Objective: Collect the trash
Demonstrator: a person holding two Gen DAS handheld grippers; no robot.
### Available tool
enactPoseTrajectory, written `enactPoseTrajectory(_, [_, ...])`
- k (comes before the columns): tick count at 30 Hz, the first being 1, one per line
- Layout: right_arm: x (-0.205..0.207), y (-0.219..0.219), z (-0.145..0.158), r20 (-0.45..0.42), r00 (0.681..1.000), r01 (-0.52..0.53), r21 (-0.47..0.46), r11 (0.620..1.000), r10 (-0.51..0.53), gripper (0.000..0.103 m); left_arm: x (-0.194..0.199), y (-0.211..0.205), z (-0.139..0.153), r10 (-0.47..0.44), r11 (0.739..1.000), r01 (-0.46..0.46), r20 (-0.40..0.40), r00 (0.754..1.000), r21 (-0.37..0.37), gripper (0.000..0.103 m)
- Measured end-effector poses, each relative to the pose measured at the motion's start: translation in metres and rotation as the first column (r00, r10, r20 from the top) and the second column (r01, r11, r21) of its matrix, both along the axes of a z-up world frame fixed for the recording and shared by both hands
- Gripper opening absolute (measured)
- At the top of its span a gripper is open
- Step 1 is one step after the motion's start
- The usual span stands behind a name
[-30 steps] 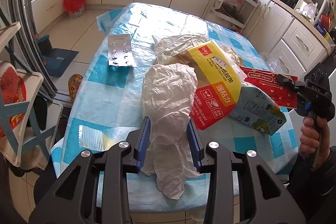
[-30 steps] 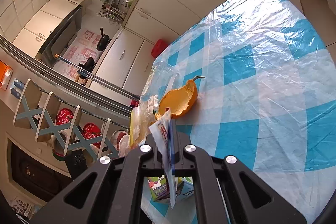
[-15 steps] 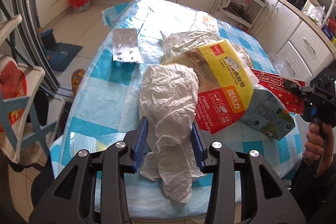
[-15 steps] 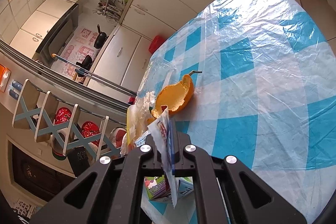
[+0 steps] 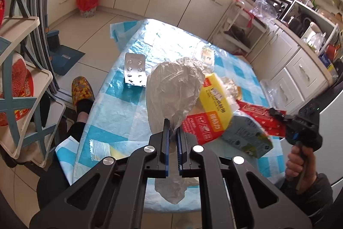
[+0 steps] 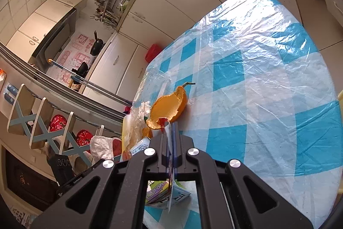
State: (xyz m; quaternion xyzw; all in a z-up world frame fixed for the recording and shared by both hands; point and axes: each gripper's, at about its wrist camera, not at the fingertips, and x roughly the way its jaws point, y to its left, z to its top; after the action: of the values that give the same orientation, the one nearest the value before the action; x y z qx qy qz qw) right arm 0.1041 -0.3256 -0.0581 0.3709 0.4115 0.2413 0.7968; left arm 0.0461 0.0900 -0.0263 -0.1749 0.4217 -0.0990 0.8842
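Note:
My left gripper (image 5: 173,131) is shut on a crumpled white plastic bag (image 5: 174,89) and holds it above the checked table (image 5: 120,108). My right gripper (image 6: 170,132) is shut on a flat red wrapper (image 6: 168,134); in the left wrist view it (image 5: 276,116) holds that wrapper (image 5: 260,117) at the table's right edge. On the table lie a yellow and red package (image 5: 211,108), a milk carton (image 5: 246,134), a silver pill blister (image 5: 134,70), a small foil wrapper (image 5: 99,147) and an orange peel (image 6: 169,106).
A red-lined waste bin (image 5: 88,3) stands on the floor by the far cabinets. A white and blue rack (image 5: 23,87) stands left of the table. A person's slippered foot (image 5: 82,90) is beside the table. Cabinets and cluttered counters line the room.
My left gripper has closed on the white bag and lifted it off the table. The right gripper keeps hold of the red wrapper and has shifted slightly.

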Motion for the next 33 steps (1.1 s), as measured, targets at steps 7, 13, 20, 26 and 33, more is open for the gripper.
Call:
enactPoseTrajectory(7, [-0.002, -0.007, -0.001, -0.004, 1.000, 0.023, 0.002, 1.000, -0.023, 0.003, -0.009, -0.001, 0.014, -0.009, 0.999, 0.010, 0.023, 1.000, -0.050, 0.006])
enactPoseTrajectory(13, [-0.003, -0.008, 0.000, -0.003, 1.000, 0.028, -0.001, 1.000, -0.028, 0.003, -0.011, -0.009, 0.017, -0.029, 0.998, 0.031, 0.030, 0.999, -0.051, 0.006])
enactPoseTrajectory(20, [-0.004, -0.011, 0.000, -0.004, 0.999, 0.036, 0.000, 0.999, -0.036, 0.003, -0.012, -0.012, 0.016, -0.039, 0.998, 0.040, 0.029, 0.999, -0.054, 0.006])
enactPoseTrajectory(26, [-0.008, -0.019, 0.001, -0.002, 0.999, 0.053, 0.000, 0.999, -0.053, 0.003, -0.012, -0.014, 0.015, -0.044, 0.997, 0.046, 0.030, 0.999, -0.056, 0.006])
enactPoseTrajectory(33, [-0.012, -0.026, 0.002, 0.001, 0.998, 0.068, 0.004, 0.998, -0.068, 0.003, -0.012, -0.019, 0.015, -0.056, 0.997, 0.058, 0.033, 0.998, -0.057, 0.006])
